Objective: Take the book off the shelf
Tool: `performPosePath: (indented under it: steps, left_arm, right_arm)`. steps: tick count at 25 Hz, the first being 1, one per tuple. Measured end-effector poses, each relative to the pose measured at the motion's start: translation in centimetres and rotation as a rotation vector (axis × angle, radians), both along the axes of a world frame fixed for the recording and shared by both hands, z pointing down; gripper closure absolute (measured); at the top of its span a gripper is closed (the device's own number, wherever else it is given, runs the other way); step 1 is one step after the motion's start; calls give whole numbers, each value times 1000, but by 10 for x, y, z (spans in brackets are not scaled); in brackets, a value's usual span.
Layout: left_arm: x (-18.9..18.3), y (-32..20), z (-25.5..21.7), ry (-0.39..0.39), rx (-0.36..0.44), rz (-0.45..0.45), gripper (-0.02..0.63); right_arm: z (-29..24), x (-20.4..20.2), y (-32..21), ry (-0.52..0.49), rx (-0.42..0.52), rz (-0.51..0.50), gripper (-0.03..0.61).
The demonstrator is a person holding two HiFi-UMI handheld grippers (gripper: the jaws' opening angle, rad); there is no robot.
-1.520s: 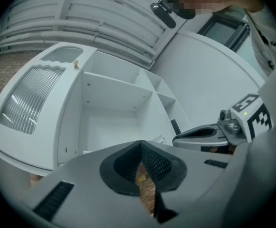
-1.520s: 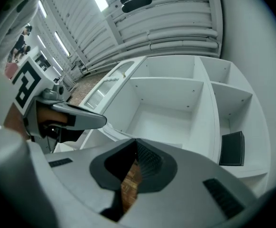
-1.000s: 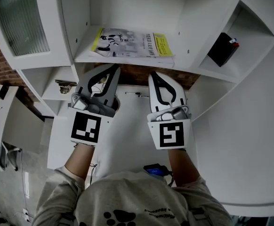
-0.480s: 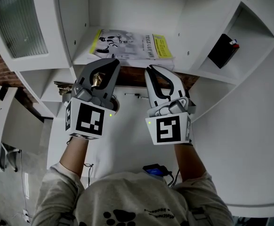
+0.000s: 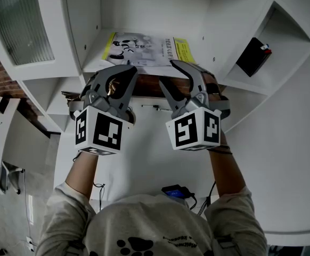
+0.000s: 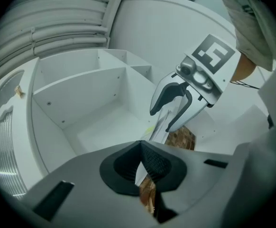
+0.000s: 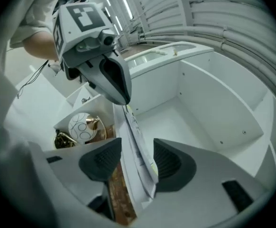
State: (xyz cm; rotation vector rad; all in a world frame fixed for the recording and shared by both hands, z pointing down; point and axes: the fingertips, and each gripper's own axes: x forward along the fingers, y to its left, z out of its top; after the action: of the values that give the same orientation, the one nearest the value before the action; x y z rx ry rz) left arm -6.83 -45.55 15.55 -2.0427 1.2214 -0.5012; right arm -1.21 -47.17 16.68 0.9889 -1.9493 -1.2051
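The book (image 5: 144, 49), white with a cartoon cover and a yellow band, lies flat at the front of a white shelf (image 5: 94, 64). My right gripper (image 5: 168, 72) is rolled onto its side just in front of it. Its jaws have just been opening. In the right gripper view (image 7: 135, 163) the book's front edge (image 7: 139, 148) and the shelf board stand between the pads, which do not press on them. My left gripper (image 5: 127, 70) is shut and empty, its tip at the shelf's front edge left of the right one. It also shows in the left gripper view (image 6: 140, 148).
A black box (image 5: 252, 56) sits in the slanted compartment to the right. Gold ornaments and a round patterned plate (image 7: 81, 128) fill the lower cubby at the left. A ribbed glass door (image 5: 22, 20) stands at the far left. A phone (image 5: 176, 192) lies near the person's chest.
Both grippers moved up to the shelf edge and rolled onto their sides. The right gripper's jaws went from shut to open around the book's front edge. The left stayed shut.
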Motion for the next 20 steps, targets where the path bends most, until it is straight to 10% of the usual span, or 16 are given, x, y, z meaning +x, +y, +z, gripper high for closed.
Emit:
performPosePath:
  steps: [7,12,20]
  left_arm:
    - [0,1,2,-8,-11,-2,604]
    - [-1,2,4,-12,-18,-4,604]
    - [-2,12,3,-57,1,-24,604]
  right_arm:
    - [21,0,-24,191,-78,33,324]
    - [26,-1,-26,278,-87,49,467]
    - [27,0,-14,348,-53,60,502]
